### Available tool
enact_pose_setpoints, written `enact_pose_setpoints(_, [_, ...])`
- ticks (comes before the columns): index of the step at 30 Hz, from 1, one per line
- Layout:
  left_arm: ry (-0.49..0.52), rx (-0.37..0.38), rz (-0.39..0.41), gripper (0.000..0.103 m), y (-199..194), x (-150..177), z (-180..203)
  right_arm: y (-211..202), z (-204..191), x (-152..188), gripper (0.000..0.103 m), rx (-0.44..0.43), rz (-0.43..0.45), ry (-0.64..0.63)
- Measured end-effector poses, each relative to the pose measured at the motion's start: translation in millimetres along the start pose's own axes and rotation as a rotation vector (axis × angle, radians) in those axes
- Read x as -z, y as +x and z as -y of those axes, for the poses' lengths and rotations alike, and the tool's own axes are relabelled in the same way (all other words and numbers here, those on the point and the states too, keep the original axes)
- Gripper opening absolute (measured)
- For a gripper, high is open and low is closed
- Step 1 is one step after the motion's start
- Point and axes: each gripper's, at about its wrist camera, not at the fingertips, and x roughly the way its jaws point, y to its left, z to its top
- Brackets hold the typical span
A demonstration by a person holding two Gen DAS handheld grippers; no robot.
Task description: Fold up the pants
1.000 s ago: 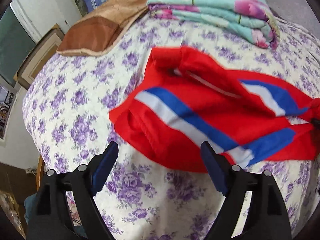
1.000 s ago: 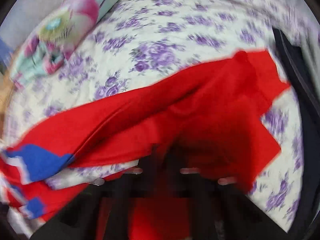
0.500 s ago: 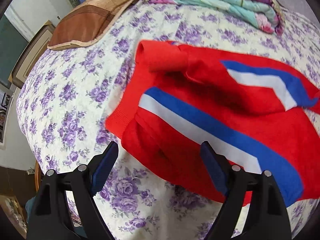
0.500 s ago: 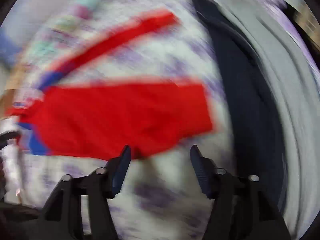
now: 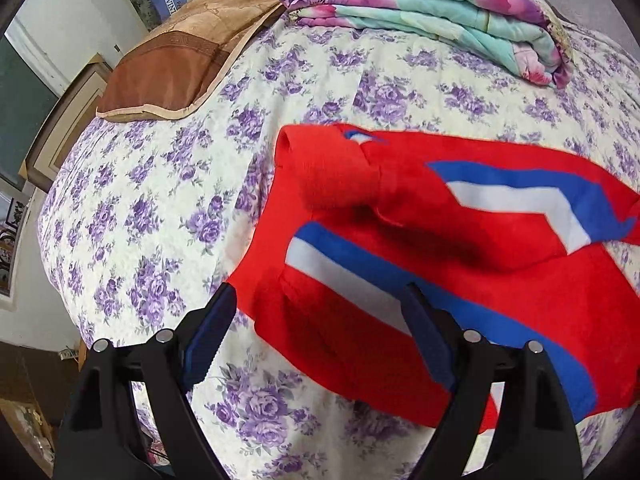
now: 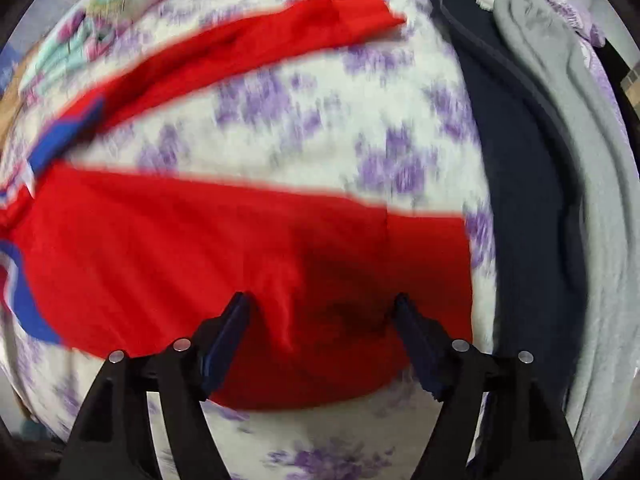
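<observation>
The red pants [image 5: 460,264], striped in blue and white, lie spread on the bed [image 5: 168,208], which is covered by a purple-flowered sheet. In the left wrist view one ribbed cuff end is rolled over on top of the red cloth, on the side of the pants toward the folded floral blanket [image 5: 432,8] at the far edge of the bed. A brown pillow [image 5: 180,56] lies beside that blanket, well apart from the pants.

The left gripper [image 5: 316,340] hovers over the near edge of the pants with its jaws wide and nothing between them. The right gripper [image 6: 322,334] is likewise spread wide above a plain red leg of the pants [image 6: 224,264], gripping no cloth; this view is blurred. A second red leg stretches across the sheet beyond the first, with bare sheet between the two. Beside the pants, just past the leg end, lie a dark navy garment [image 6: 524,184] and a grey garment [image 6: 600,208].
</observation>
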Motion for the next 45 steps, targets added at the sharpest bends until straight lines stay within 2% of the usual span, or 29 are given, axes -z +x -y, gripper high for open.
enact_pose_setpoints(1, [-0.001, 0.006, 0.0, 0.081, -1.5, -2.3, -0.2, -9.8, -0.5, -8.4, 0.075, -0.02, 0.038, 0.011])
enact_pose_setpoints(3, [0.003, 0.025, 0.011, 0.082, -6.0, -8.2, 1.3, -36.7, -5.7, -28.1, 0.078, -0.04, 0.17, 0.003])
enact_pose_setpoints(4, [0.009, 0.035, 0.014, 0.083, -7.4, -11.2, 2.9, -45.3, -8.7, -37.9, 0.087, -0.041, 0.228, -0.005])
enact_pose_setpoints(5, [0.019, 0.055, 0.01, 0.083, -7.9, -16.4, 5.7, -50.5, -11.5, -48.3, 0.091, -0.06, 0.283, -0.01])
enact_pose_setpoints(8, [0.015, 0.125, -0.011, 0.083, -7.7, -27.9, 11.8, -46.7, -18.8, -84.7, 0.091, -0.162, 0.346, -0.006])
enact_pose_setpoints(9, [0.009, 0.13, -0.011, 0.083, -7.8, -30.8, 13.4, -45.5, -22.0, -92.0, 0.091, -0.172, 0.365, -0.014])
enact_pose_setpoints(11, [0.002, 0.121, -0.009, 0.083, -8.2, -37.7, 18.0, -31.1, -36.3, -114.5, 0.091, -0.196, 0.356, -0.032])
enact_pose_setpoints(13, [0.0, 0.125, -0.011, 0.086, -7.1, -43.2, 20.8, -10.6, -50.0, -135.9, 0.091, -0.212, 0.309, -0.019])
enact_pose_setpoints(15, [-0.022, 0.151, -0.015, 0.089, -3.1, -49.4, 21.9, 1.4, -61.2, -140.3, 0.09, -0.222, 0.286, -0.022])
enact_pose_setpoints(17, [-0.065, 0.175, -0.058, 0.087, 10.9, -57.1, 21.7, 6.4, -75.0, -135.7, 0.09, -0.234, 0.264, -0.024])
enact_pose_setpoints(18, [-0.085, 0.178, -0.073, 0.064, 15.7, -60.2, 21.1, 9.4, -80.2, -135.3, 0.09, -0.246, 0.26, -0.029])
enact_pose_setpoints(19, [-0.109, 0.191, -0.084, 0.029, 22.0, -65.4, 20.2, 10.5, -86.4, -130.1, 0.088, -0.254, 0.257, -0.048])
enact_pose_setpoints(20, [-0.114, 0.203, -0.103, 0.021, 25.8, -68.5, 19.8, 11.8, -91.8, -126.7, 0.078, -0.258, 0.254, -0.072])
enact_pose_setpoints(21, [-0.129, 0.214, -0.125, 0.018, 28.7, -73.3, 18.8, 16.3, -99.7, -127.9, 0.07, -0.267, 0.236, -0.112])
enact_pose_setpoints(22, [-0.161, 0.233, -0.128, 0.015, 27.8, -81.5, 16.0, 19.3, -104.3, -127.0, 0.054, -0.275, 0.22, -0.135])
enact_pose_setpoints(23, [-0.174, 0.242, -0.118, 0.015, 25.6, -87.7, 14.7, 23.9, -107.8, -130.3, 0.052, -0.286, 0.196, -0.147])
enact_pose_setpoints(25, [-0.195, 0.248, -0.097, 0.016, 18.4, -106.7, 9.9, 24.1, -107.5, -136.3, 0.055, -0.304, 0.199, -0.127])
enact_pose_setpoints(26, [-0.223, 0.258, -0.092, 0.017, 15.0, -120.3, 4.8, 20.5, -105.4, -139.8, 0.067, -0.304, 0.226, -0.11])
enact_pose_setpoints(27, [-0.27, 0.273, -0.087, 0.023, 13.2, -133.4, -2.1, 16.1, -102.7, -142.7, 0.075, -0.286, 0.258, -0.095])
enact_pose_setpoints(28, [-0.345, 0.288, -0.068, 0.039, 12.4, -146.3, -11.4, 10.7, -97.8, -145.8, 0.081, -0.265, 0.298, -0.071])
enact_pose_setpoints(29, [-0.406, 0.288, -0.037, 0.049, 11.8, -153.4, -18.3, 8.3, -94.0, -148.5, 0.081, -0.269, 0.313, -0.061])
enact_pose_setpoints(30, [-0.478, 0.254, 0.024, 0.071, 10.7, -161.2, -26.7, 6.2, -88.5, -152.3, 0.081, -0.266, 0.321, -0.054])
enact_pose_setpoints(31, [-0.533, 0.16, 0.106, 0.084, 7.2, -168.4, -34.2, 4.6, -80.9, -154.9, 0.081, -0.24, 0.326, -0.042])
enact_pose_setpoints(33, [-0.521, 0.053, 0.142, 0.086, 4.4, -177.1, -35.3, 2.9, -62.9, -156.9, 0.081, -0.193, 0.335, -0.023])
enact_pose_setpoints(36, [-0.396, 0.066, 0.111, 0.091, 7.6, -178.8, -25.0, 0.9, -23.1, -155.1, 0.081, -0.07, 0.344, 0.016])
enact_pose_setpoints(38, [-0.31, 0.02, 0.103, 0.091, 7.2, -163.2, -12.9, 6.9, 12.2, -152.5, 0.081, 0.006, 0.337, 0.082])
enact_pose_setpoints(42, [-0.119, -0.066, 0.115, 0.091, 7.9, -127.2, 14.1, 28.4, 56.7, -153.0, 0.081, 0.019, 0.273, 0.21])
enact_pose_setpoints(45, [0.027, -0.129, 0.116, 0.091, 6.2, -92.9, 36.1, 27.3, 58.3, -159.2, 0.081, -0.014, 0.293, 0.242])
